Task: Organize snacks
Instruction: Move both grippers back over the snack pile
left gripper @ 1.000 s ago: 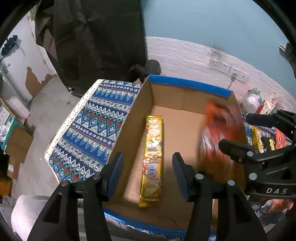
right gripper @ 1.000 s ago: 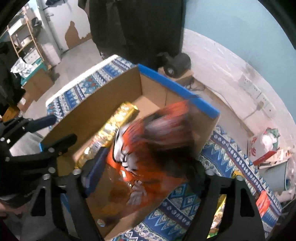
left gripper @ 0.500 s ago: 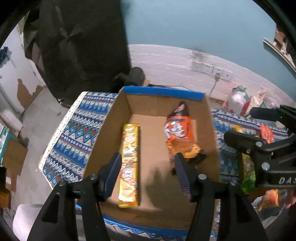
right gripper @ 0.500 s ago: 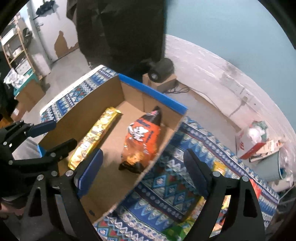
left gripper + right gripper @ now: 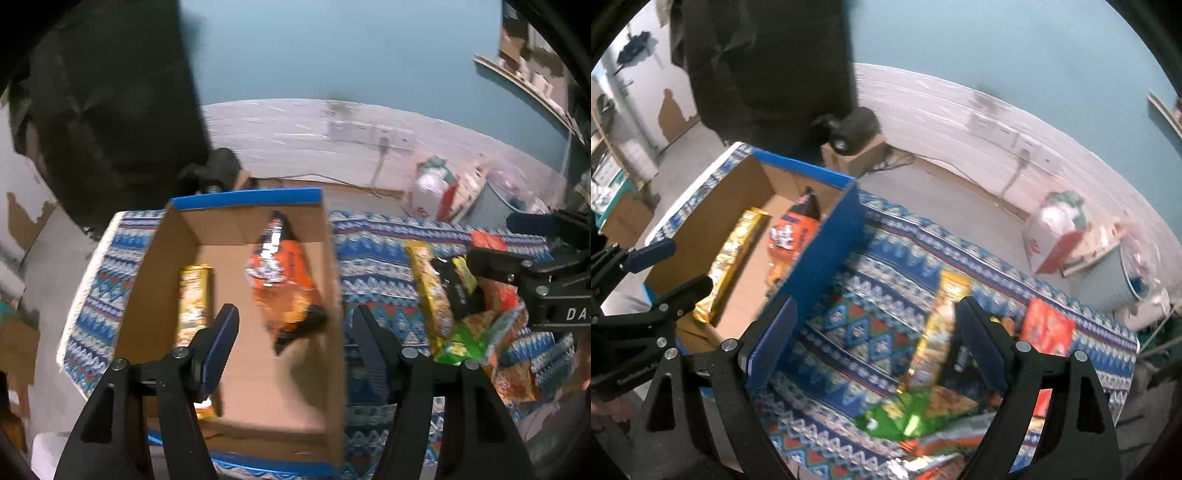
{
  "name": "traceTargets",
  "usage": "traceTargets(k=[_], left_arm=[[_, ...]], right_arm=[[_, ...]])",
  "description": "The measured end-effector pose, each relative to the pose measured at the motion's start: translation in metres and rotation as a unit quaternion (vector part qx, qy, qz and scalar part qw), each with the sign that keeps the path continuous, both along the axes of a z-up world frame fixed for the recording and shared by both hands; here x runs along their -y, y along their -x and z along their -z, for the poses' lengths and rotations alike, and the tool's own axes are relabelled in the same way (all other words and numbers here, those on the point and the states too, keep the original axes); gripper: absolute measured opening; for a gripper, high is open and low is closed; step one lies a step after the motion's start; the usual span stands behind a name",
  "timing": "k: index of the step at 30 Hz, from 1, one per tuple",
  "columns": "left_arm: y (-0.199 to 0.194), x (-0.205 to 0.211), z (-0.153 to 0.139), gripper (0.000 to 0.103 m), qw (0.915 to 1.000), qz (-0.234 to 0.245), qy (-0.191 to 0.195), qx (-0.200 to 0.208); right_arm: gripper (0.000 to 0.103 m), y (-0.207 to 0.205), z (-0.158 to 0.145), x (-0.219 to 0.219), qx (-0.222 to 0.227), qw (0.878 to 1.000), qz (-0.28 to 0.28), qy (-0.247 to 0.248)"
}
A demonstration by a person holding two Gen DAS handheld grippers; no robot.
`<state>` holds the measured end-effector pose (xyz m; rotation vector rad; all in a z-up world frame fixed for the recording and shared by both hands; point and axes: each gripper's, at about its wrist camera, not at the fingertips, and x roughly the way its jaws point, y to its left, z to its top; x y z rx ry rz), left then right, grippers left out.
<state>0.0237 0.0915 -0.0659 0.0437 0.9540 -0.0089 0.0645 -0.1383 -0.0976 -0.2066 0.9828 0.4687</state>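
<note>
With both the left tongs [image 5: 293, 332] and right tongs [image 5: 877, 332] held wide open and empty, two overlapping packets could be pinched together from the heaped snack pile [image 5: 923, 406]; the long yellow packet [image 5: 940, 328] could be crushed.

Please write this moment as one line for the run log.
box: gold packet and orange bag inside | left hand-held gripper: open, empty, over box | right hand-held gripper: open, empty, over snack pile on cloth
</note>
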Motion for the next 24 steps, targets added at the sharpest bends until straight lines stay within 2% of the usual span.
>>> traceTargets(k=[7,11,24], left_arm=[[-0.002,0.044,0.01,0.066,0.9985,0.052,0.0,-0.018],[-0.001,0.071,0.014,0.071,0.9962,0.084,-0.001,-0.023],[0.003,0.135,0.049,0.071,0.9829,0.164,0.017,-0.082]], right_arm=[[0.088,0.01,0.008,0.054,-0.018,0.999,0.044,0.009],[0.088,0.016,0.013,0.082,-0.028,0.997,0.068,0.011],[0.088,0.05,0.048,0.157,-0.086,0.986,0.139,0.021]])
